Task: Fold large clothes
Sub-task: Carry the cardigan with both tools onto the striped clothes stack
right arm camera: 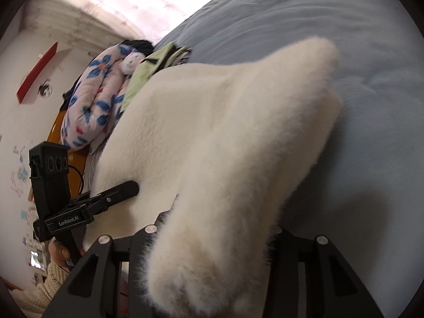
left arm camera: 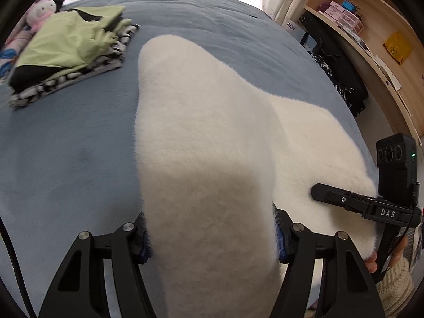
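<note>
Both the left gripper and the right gripper were clamped on the fluffy white garment, apparently lifted off the blue bed, its fold unfinished, while a folded pile lay well apart.

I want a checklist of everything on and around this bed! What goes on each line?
Surface: blue bed cover, bare in places.
Job's things: fluffy white garment, lifted at the near end, far end lying on the cover.
Clutter: folded pile of clothes with a green one on top, soft toy, flowered quilt.
Grippers: left hand-held gripper shut on the white garment; right hand-held gripper shut on it too.
Cables: thin black cord behind the left hand-held gripper.
Surroundings: wooden shelves with small boxes, curtains, black bag on the floor.
</note>
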